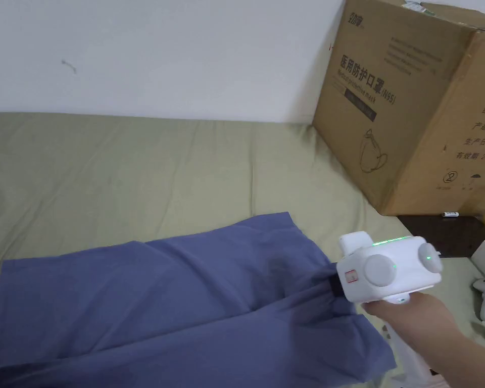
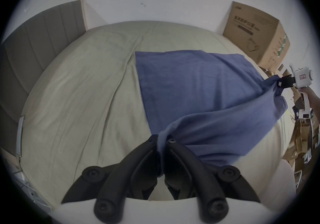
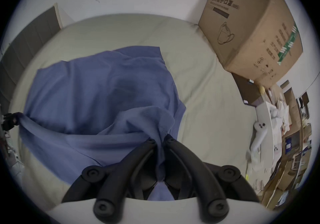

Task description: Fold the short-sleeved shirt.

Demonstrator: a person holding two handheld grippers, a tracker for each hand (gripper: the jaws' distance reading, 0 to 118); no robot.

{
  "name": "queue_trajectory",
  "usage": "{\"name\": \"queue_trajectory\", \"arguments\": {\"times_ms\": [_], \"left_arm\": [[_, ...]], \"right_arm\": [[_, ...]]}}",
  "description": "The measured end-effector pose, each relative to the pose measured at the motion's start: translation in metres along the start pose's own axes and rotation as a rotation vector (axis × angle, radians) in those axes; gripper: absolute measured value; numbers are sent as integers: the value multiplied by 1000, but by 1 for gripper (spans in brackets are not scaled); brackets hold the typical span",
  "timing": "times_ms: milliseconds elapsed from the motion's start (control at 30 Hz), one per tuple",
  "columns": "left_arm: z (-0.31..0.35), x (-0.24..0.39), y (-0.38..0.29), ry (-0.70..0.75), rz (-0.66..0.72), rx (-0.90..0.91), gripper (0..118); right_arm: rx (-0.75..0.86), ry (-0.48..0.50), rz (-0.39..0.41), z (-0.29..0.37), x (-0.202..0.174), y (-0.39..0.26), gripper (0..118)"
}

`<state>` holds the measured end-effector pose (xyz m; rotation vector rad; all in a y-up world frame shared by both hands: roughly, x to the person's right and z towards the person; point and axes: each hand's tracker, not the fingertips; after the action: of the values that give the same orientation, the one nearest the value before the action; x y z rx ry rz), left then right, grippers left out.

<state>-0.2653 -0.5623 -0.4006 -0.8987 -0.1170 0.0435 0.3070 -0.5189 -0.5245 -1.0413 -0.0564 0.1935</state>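
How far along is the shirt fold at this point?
Early to middle. Done: the blue shirt is spread on the bed, far part lying flat. In hand: the left gripper and right gripper are each shut on a bunched piece of its near edge, lifting it off the sheet. Left: carrying that edge over, laying it down, and any further folds; no neat folded stack is visible yet.

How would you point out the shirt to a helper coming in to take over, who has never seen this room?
Find the bed with the pale green sheet, a big cardboard box at its right edge. The shirt is the blue cloth spread on that sheet, pinched by the left gripper and the right gripper. Nothing else there is blue.
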Motion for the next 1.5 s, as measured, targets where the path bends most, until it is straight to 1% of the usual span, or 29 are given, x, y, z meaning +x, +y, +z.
{"name": "queue_trajectory", "arguments": {"times_ms": [33,67,100,167,200,300,367,433,500,533,567,633,667,700,733,767,800,833,867,933,1000,1067,1100,1133,1167,1200,1233,1433,1500], "left_arm": [[-9,-1,1,0,5,-10,8],[-16,0,2,2,11,-23,23],[-21,1,2,20,9,-20,47],[-23,0,2,77,2,3,109],[-22,-1,2,80,12,8,118],[-6,-2,0,41,75,104,115],[9,-1,-3,47,77,103,115],[33,2,-8,50,76,162,115],[62,7,-17,37,91,238,115],[81,13,-25,28,117,284,113],[98,17,-34,23,141,336,102],[132,27,-52,-14,172,418,60],[145,31,-60,-4,171,448,49],[155,36,-68,16,169,462,49],[163,40,-75,25,162,454,12],[167,40,-80,36,154,465,0],[168,37,-84,27,149,456,0],[169,37,-83,-9,135,427,0],[168,37,-79,16,115,382,0],[153,28,-56,10,98,216,0],[120,14,-42,-33,139,16,0],[82,4,-34,-66,206,-64,3],[66,0,-35,-63,223,-47,19],[51,-3,-34,-42,235,-31,49],[35,-6,-33,-45,238,-50,96],[25,-2,-34,-42,236,-97,114],[12,-1,-35,-18,236,-118,118],[-42,10,-37,65,171,-166,118],[-37,20,-37,110,130,-159,118]], "right_arm": [[-8,12,-13,-13,-1,-1,6],[-28,16,-19,-25,-4,-1,15],[-28,2,-30,-32,-7,-4,37],[44,-51,-52,-36,-6,-14,111],[80,-50,-63,-32,-5,-18,118],[268,-15,-118,2,0,-36,118],[384,12,-119,35,0,-51,118],[430,40,-94,76,-5,-69,118],[549,63,-93,123,-14,-93,117],[624,100,-120,147,-21,-110,117],[642,153,-130,167,-27,-124,116],[664,239,-166,199,-39,-147,104],[683,246,-189,213,-46,-159,98],[702,230,-211,219,-53,-170,98],[721,214,-245,228,-60,-182,63],[702,239,-282,231,-64,-187,0],[691,249,-317,233,-66,-194,0],[669,288,-322,230,-67,-197,0],[648,308,-322,229,-68,-199,0],[635,288,-306,229,-70,-201,0],[609,272,-287,226,-64,-198,0],[596,271,-302,225,-61,-196,0],[588,281,-318,225,-59,-195,0],[577,292,-337,224,-58,-195,0],[567,297,-352,222,-58,-194,0],[557,300,-359,220,-58,-194,0],[550,297,-364,220,-54,-193,0],[488,279,-352,204,-53,-190,0],[470,276,-354,200,-54,-188,0]]}}
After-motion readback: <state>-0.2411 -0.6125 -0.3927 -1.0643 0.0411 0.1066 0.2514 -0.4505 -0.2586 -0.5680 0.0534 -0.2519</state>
